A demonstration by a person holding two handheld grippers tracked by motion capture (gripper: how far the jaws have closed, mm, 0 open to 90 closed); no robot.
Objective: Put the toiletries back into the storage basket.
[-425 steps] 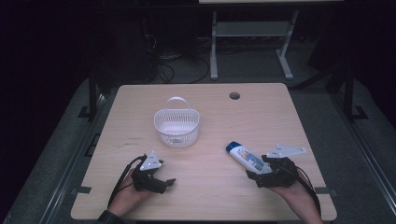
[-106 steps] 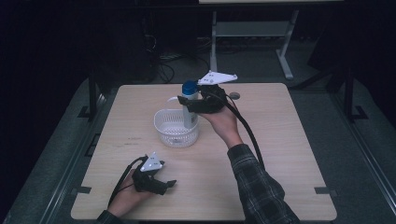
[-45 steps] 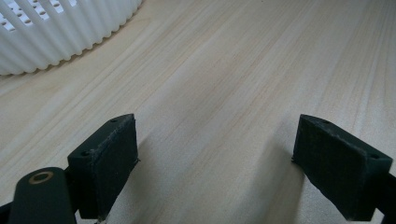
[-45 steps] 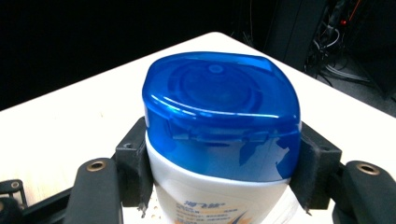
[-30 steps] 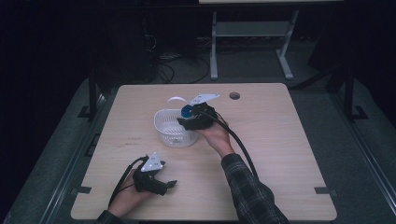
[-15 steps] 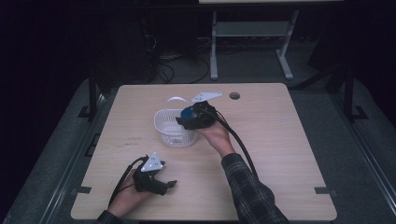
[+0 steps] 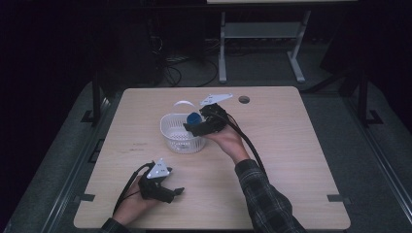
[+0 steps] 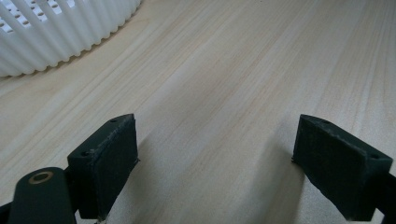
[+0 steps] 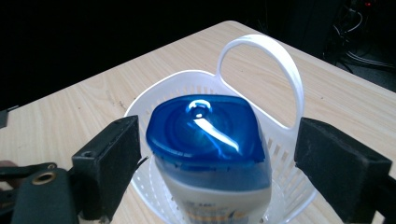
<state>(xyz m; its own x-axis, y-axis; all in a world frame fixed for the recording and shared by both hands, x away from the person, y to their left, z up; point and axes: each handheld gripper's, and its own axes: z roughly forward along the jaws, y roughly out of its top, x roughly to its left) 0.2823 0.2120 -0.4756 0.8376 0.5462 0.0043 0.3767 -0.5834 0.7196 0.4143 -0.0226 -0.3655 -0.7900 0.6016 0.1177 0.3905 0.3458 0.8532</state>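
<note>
Tabletop basket (image 9: 289,79): bottle (image 9: 210,140) between jaws, seemingly untouched.

A light wooden table (image 7: 291,160) with rounded corners carries the things, with a small round hole (image 7: 244,99) near its far edge. A white slatted basket (image 7: 176,137) with a hoop handle stands on it left of the middle, toward the far side. The left gripper (image 7: 178,191) rests on the wood near the front edge, well apart from the basket.
</note>
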